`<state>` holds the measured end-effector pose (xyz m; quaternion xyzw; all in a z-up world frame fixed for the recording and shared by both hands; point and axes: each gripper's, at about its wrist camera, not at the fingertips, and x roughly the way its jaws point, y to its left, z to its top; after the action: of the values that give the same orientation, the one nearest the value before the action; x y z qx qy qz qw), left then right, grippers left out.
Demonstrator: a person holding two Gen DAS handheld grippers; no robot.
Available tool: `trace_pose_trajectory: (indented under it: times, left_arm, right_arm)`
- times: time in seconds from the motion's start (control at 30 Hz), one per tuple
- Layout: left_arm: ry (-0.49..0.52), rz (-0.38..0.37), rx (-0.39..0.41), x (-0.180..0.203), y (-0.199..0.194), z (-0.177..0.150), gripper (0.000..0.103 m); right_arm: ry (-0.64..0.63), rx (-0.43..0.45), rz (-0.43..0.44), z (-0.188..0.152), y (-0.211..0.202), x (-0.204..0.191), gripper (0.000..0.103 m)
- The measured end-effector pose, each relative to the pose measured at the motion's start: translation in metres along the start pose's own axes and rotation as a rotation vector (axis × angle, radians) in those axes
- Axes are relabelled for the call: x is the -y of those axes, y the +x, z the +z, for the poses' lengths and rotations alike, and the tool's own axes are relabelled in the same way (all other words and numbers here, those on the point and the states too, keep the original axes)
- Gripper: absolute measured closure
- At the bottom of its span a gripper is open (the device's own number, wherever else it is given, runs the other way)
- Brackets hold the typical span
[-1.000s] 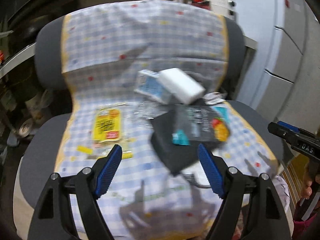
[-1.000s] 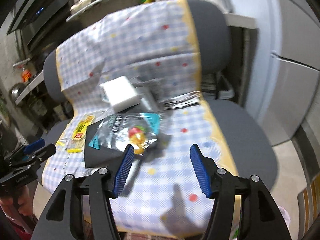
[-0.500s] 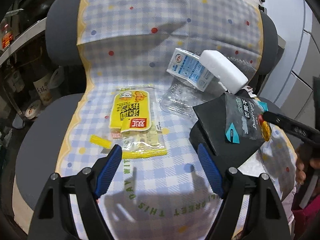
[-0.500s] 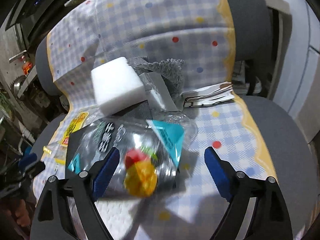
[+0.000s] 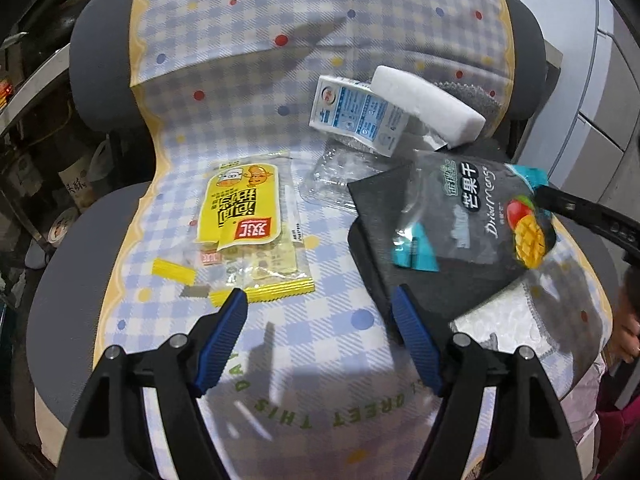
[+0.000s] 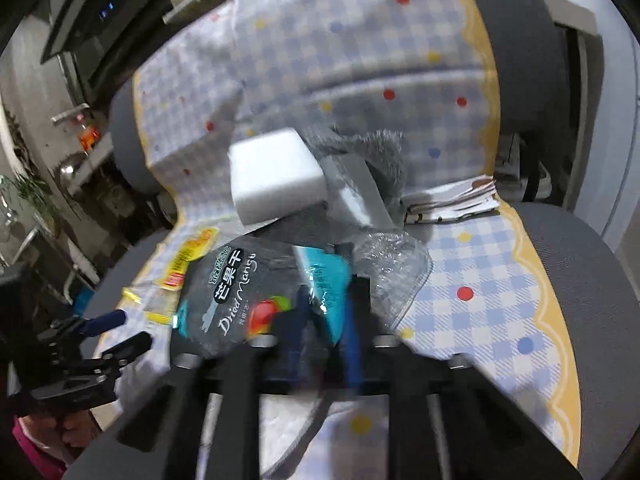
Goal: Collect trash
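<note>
A grey dried-mango bag (image 5: pixel 480 212) (image 6: pixel 236 300) lies on a black pad (image 5: pixel 392 248) on the chair seat. My right gripper (image 6: pixel 324 320) is shut on the bag's teal corner; in the left wrist view it (image 5: pixel 576 208) comes in from the right at the bag's edge. A yellow snack wrapper (image 5: pixel 248 220) lies flat to the left, with torn yellow strips (image 5: pixel 174 270) beside it. My left gripper (image 5: pixel 320 312) hovers over the checked cover just in front of the wrapper. Its jaws are closing slightly and hold nothing. Crumpled clear plastic (image 5: pixel 340 176) sits mid-seat.
The grey chair wears a blue checked cover (image 5: pixel 280 80). A blue-white carton (image 5: pixel 356 116), a white sponge (image 5: pixel 424 104), a grey fluffy cloth (image 6: pixel 372 152) and folded paper (image 6: pixel 452 200) sit at the seat's back. Cluttered shelves stand left, white cabinets (image 5: pixel 616 80) right.
My right gripper closed from wide open onto the mango bag's corner. Both grippers moved down and nearer the seat; the left one now hangs close to the yellow wrapper.
</note>
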<state>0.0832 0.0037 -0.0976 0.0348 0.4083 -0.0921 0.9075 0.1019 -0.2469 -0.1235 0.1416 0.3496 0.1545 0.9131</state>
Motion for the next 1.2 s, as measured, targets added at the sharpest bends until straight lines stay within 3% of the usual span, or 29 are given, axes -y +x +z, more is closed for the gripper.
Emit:
trace_pose_trajectory:
  times: [0.17, 0.27, 0.43, 0.63, 0.77, 0.9, 1.1, 1.2]
  left_arm:
    - [0.0, -0.004, 0.038, -0.003, -0.018, -0.002, 0.03]
    - [0.021, -0.011, 0.049, 0.001, -0.023, -0.004, 0.03]
    - [0.075, -0.046, 0.061, 0.018, -0.027, -0.005, 0.029]
    - [0.218, -0.098, 0.086, 0.056, -0.018, -0.004, 0.025]
    - [0.323, -0.12, 0.061, 0.08, -0.001, -0.003, 0.022]
    - [0.401, -0.106, 0.03, 0.097, 0.016, -0.007, 0.022]
    - [0.474, -0.026, 0.006, 0.109, 0.043, -0.013, 0.022]
    - [0.46, -0.033, 0.007, 0.107, 0.047, -0.007, 0.022]
  right_arm:
    - [0.002, 0.124, 0.006, 0.0, -0.053, -0.004, 0.101]
    - [0.009, 0.143, -0.019, 0.001, -0.073, -0.003, 0.101]
    - [0.026, 0.127, -0.198, -0.01, -0.086, 0.007, 0.101]
    - [0.095, 0.071, -0.374, -0.028, -0.09, 0.042, 0.101]
    - [0.168, 0.026, -0.379, -0.036, -0.091, 0.065, 0.091]
    - [0.189, 0.026, -0.365, -0.039, -0.093, 0.07, 0.065]
    - [0.175, 0.031, -0.344, -0.037, -0.09, 0.066, 0.06]
    - [0.174, 0.026, -0.329, -0.037, -0.086, 0.066, 0.059]
